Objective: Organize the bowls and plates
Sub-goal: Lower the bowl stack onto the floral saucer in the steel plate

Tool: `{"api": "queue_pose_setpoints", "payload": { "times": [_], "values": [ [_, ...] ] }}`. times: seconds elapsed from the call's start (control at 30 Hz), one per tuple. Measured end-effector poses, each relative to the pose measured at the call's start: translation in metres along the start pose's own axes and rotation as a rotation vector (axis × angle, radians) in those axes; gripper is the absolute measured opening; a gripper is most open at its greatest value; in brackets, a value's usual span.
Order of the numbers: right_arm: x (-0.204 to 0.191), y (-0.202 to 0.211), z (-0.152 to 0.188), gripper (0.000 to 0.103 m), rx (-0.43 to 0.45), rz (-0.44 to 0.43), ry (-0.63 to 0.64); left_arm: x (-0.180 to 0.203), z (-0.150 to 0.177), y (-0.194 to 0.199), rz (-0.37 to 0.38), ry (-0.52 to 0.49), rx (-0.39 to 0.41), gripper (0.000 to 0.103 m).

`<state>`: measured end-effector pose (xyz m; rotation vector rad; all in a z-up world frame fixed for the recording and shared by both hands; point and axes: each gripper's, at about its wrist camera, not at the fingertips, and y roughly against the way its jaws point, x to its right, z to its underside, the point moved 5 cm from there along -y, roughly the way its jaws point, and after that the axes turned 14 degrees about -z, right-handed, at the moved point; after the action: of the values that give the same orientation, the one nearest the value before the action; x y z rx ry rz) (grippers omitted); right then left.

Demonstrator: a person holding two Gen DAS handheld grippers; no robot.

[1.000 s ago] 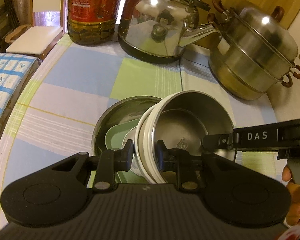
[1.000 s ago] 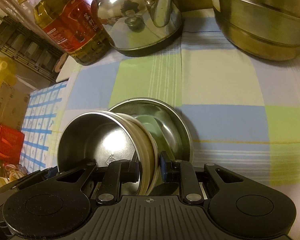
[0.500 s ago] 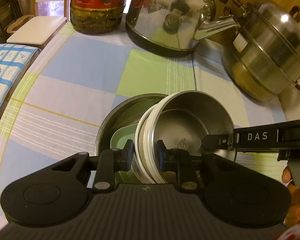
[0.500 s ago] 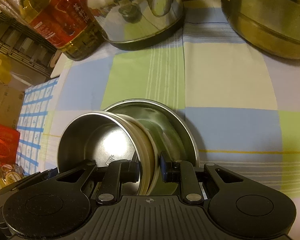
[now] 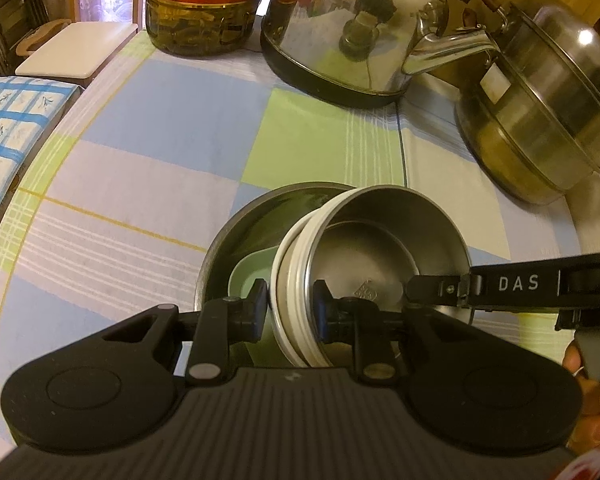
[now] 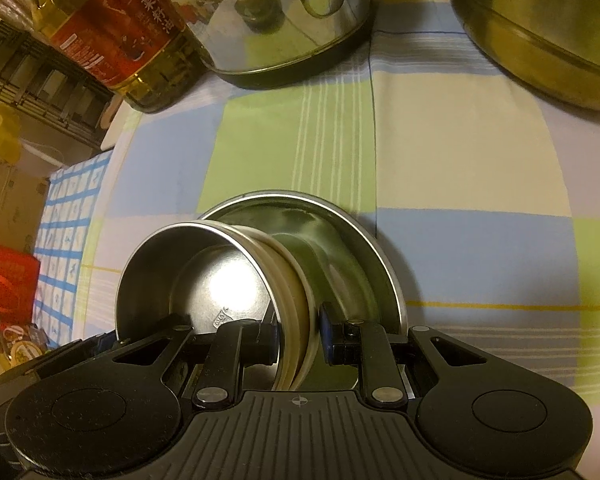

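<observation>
A steel bowl (image 5: 384, 240) nested in white-rimmed bowls is held between both grippers. My left gripper (image 5: 290, 306) is shut on the stack's left rim, one pad outside and one inside. My right gripper (image 6: 300, 330) is shut on the opposite rim; its finger (image 5: 440, 290) reaches into the left wrist view from the right. The stack (image 6: 220, 276) sits low inside a wide steel plate (image 6: 364, 240) on the checked tablecloth. A pale green dish (image 5: 248, 276) lies in that plate (image 5: 236, 240), under the stack.
At the back stand an oil bottle (image 5: 204, 4), a steel kettle (image 5: 352, 32) and a lidded steel pot (image 5: 548, 108). A white stool (image 5: 76, 50) and a blue-checked surface (image 5: 0, 136) lie off the table's left edge. A hand (image 5: 592, 408) holds the right gripper's handle.
Both grippers have come down with the bowl stack, bringing it lower into the steel plate and a little nearer the kettle. Both grips look unchanged.
</observation>
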<state>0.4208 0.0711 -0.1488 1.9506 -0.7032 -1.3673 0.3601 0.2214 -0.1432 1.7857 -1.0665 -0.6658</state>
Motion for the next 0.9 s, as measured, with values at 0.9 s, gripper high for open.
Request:
{"api": "queue_pose_setpoints", "payload": {
  "times": [0.9],
  "values": [
    [0.0009,0.0006,0.0044,0.021,-0.004,-0.013,0.021,0.0021,0.0052,0.0008,-0.003,-0.015,0.008,0.022]
  ]
}}
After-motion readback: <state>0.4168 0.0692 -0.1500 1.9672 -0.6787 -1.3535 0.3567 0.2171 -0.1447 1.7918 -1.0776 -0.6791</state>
